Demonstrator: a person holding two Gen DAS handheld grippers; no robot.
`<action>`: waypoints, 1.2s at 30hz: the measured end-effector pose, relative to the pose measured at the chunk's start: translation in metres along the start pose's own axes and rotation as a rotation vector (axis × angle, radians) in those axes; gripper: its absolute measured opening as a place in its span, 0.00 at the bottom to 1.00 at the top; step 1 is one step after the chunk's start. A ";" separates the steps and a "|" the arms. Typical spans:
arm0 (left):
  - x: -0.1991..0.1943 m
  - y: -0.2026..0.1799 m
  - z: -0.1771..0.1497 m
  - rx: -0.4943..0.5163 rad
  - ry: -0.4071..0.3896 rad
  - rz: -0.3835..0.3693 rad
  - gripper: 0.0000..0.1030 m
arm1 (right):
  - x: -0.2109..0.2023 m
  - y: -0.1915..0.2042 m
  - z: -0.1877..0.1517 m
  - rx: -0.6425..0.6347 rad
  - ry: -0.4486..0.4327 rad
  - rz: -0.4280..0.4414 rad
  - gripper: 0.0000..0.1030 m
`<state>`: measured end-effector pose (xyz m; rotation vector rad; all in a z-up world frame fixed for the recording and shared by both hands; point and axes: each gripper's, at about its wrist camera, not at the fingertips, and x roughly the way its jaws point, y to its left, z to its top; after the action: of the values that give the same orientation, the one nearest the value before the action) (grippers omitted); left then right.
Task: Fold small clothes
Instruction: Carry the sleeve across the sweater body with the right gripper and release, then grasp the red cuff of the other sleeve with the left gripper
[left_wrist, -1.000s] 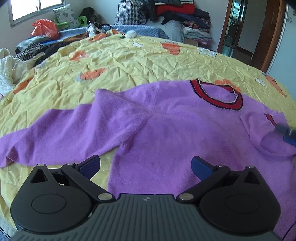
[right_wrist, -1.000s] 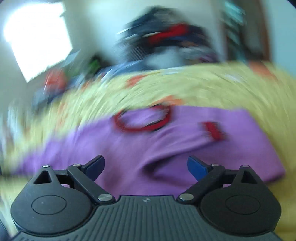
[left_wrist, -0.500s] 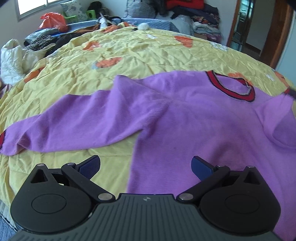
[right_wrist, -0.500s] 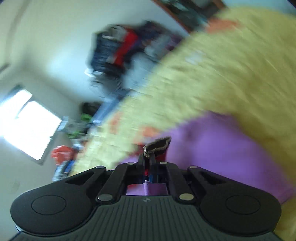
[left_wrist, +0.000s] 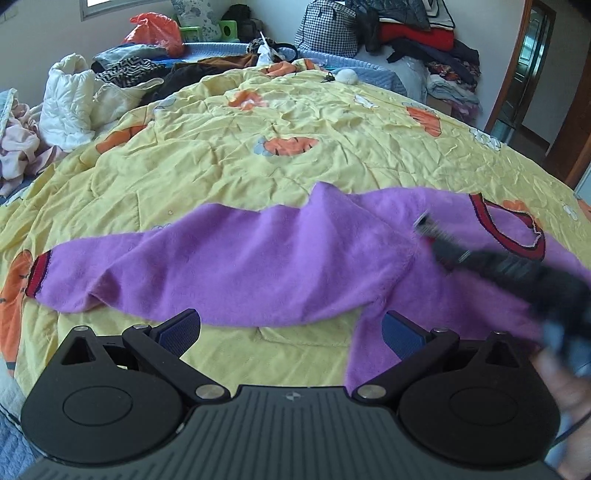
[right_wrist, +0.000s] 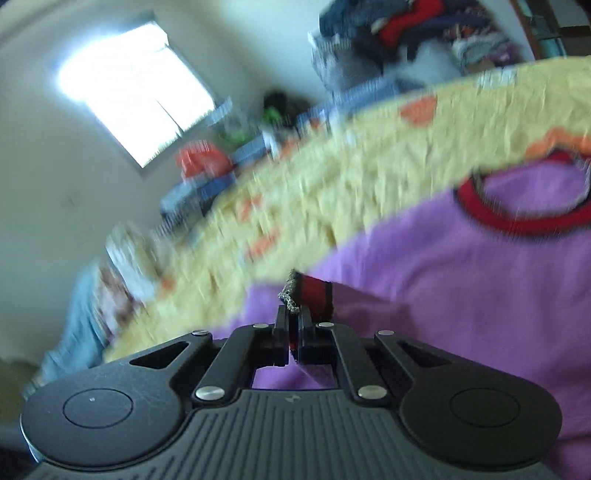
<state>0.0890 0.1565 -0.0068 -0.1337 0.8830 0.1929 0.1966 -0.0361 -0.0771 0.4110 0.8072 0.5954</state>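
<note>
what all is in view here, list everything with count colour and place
purple fleece sweater with red collar and cuffs: one, purple, spread flat on the quilt; one red cuff pinched in the right gripper
yellow quilt with orange prints: one, yellow, covering the bed
orange plastic bag: one, orange, far left by the window
white padded garment: one, white, left edge of the bed
pile of folded clothes: one, mixed dark and red, far right
left gripper: one, black with blue pads, open above the quilt
right gripper: one, black, shut on the cuff
</note>
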 end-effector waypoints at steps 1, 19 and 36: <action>0.001 -0.002 0.002 0.001 -0.001 -0.007 1.00 | 0.011 -0.001 -0.008 -0.019 0.065 -0.042 0.10; 0.150 -0.119 0.037 0.166 0.053 -0.144 1.00 | -0.149 -0.237 0.015 -0.018 -0.051 -0.403 0.65; 0.122 -0.136 0.000 0.185 0.004 -0.094 1.00 | -0.129 -0.173 -0.018 -0.271 -0.013 -0.687 1.00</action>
<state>0.1948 0.0379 -0.0970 -0.0031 0.8915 0.0227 0.1701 -0.2486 -0.1137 -0.1189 0.7821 0.0540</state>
